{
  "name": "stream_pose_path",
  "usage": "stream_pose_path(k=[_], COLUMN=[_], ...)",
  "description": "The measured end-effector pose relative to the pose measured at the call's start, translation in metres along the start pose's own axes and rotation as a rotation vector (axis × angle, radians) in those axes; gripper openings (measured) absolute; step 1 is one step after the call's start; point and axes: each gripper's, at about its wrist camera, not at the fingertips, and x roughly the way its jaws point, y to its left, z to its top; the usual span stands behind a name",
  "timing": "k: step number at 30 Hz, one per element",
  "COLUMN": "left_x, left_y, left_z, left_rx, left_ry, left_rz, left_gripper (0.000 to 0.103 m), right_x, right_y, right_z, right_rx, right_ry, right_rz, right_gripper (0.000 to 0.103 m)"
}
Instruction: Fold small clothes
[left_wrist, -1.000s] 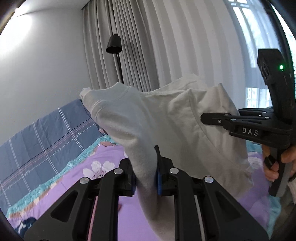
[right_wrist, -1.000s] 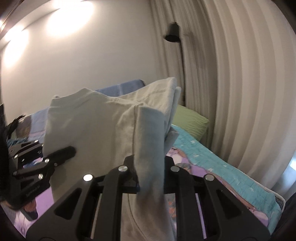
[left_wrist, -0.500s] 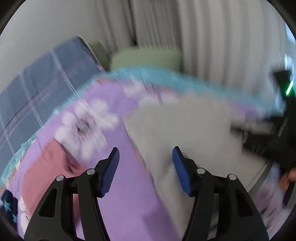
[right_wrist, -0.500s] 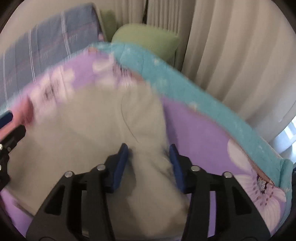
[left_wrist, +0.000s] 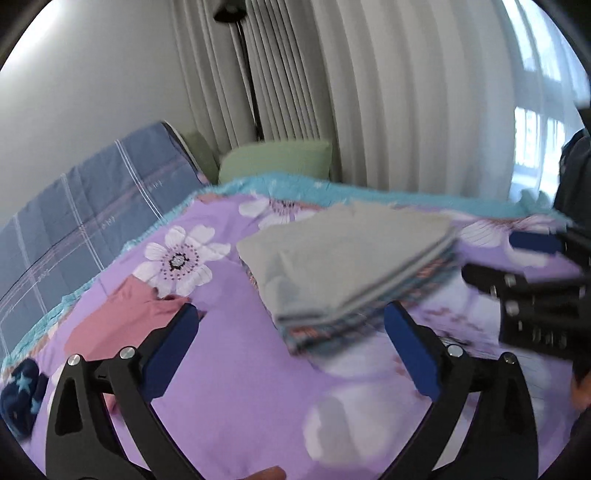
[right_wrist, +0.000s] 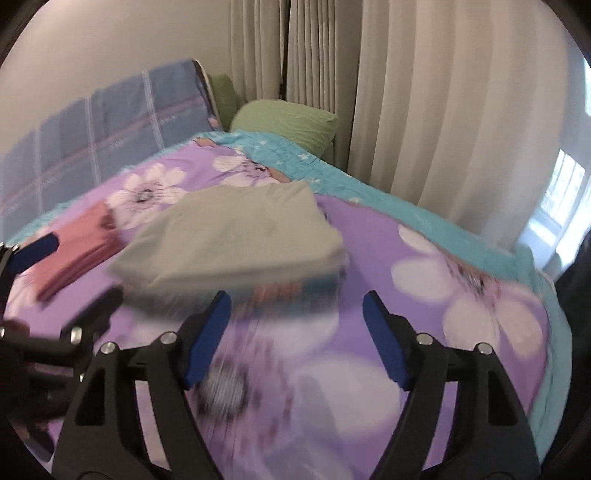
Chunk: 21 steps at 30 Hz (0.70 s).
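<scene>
On the purple floral bedspread (left_wrist: 229, 398), the folded grey garment (left_wrist: 332, 266), gripped and lifted a second ago, is being left atop a stack; the left gripper (left_wrist: 291, 354) and right gripper (right_wrist: 295, 339) are being opened, empty, so this fold seems finished.

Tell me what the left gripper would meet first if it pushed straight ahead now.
Probably the folded grey garment atop the stack of folded clothes; the left gripper, jaws opening and empty, points at its near edge. Depth is uncertain.
</scene>
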Motion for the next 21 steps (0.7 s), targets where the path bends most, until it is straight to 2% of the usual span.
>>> stream_pose_path(k=[3, 6, 12, 21], left_x=[-0.039, -0.067, -0.112, -0.165], left_y=[-0.01, -0.016, -0.027, -0.021], left_z=[-0.004, -0.005, -0.006, -0.011], left_rx=[-0.018, -0.035, -0.02, -0.022], left_ry=[-0.038, -0.055, -0.1, -0.157], left_rz=[-0.021, -0.037, -0.045, -0.005], left_gripper=[0.102, 0.102, 0.102, 0.102], right_x=[-0.04, -0.07, -0.111, -0.157], right_y=[-0.006, -0.014, -0.009, 0.007], right_z=[-0.023, -0.034, -0.038, -0.041], right_rx=[0.018, 0.046, 0.022, 0.005], right_ry=[-0.051, -0.066, -0.121, -0.174], right_rz=[-0.037, -0.049, -0.072, -0.077], right_gripper=[0.078, 0.079, 0.08, 0.084])
